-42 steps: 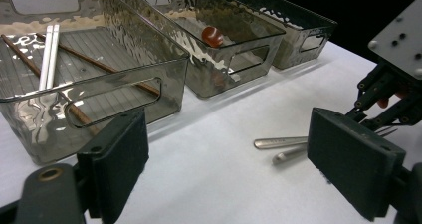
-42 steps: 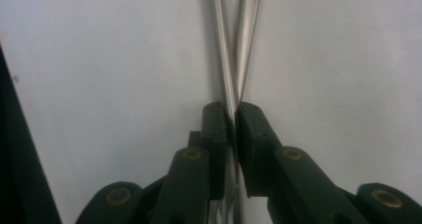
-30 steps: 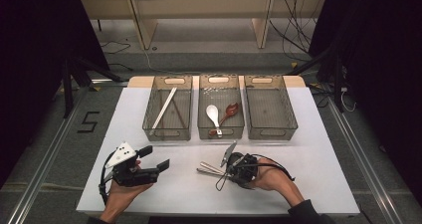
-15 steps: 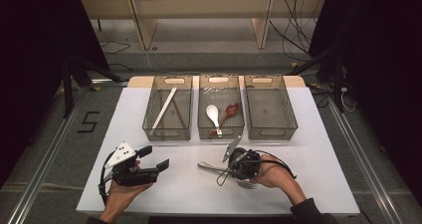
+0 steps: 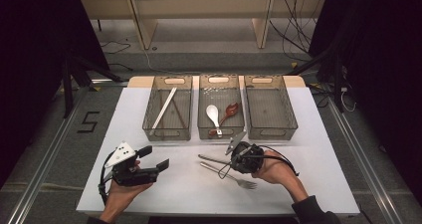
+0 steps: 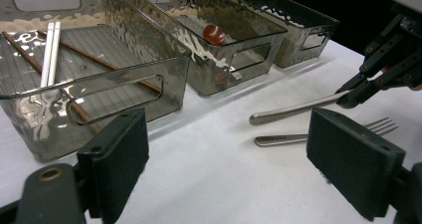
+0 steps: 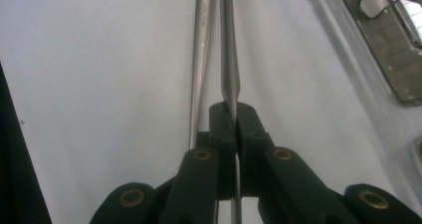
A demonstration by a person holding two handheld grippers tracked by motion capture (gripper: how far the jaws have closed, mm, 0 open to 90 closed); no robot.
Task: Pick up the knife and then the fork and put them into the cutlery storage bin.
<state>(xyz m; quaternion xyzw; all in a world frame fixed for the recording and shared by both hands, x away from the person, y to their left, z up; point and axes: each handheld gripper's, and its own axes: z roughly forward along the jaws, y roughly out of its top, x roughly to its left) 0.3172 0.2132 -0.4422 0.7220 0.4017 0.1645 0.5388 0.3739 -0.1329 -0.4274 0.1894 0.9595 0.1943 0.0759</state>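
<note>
My right gripper [image 5: 231, 160] lies low over the white table [image 5: 308, 144], pointing left. Its jaws have just been closing and are now shut on a thin metal utensil [image 5: 211, 159], whose handle sticks out to the left. In the right gripper view my right gripper [image 7: 234, 115] has that utensil [image 7: 229, 59] pinched between the pads. A metal fork [image 5: 234, 177] lies flat on the table just in front of it. My left gripper [image 5: 155, 158] rests at the front left, open, with nothing between its jaws, and points toward the held utensil [image 6: 293, 109] and the fork [image 6: 318, 134].
Three clear grey bins stand in a row at the back. The left bin [image 5: 167, 129] holds white and brown chopsticks. The middle bin [image 5: 221, 132] holds a white spoon [image 5: 213, 113] and a brown spoon [image 5: 230, 110]. The right bin [image 5: 271, 127] has nothing in it.
My right hand has shifted slightly to the right and away from the front edge, taking the metal utensil with it. The left gripper and the fork have not moved.
</note>
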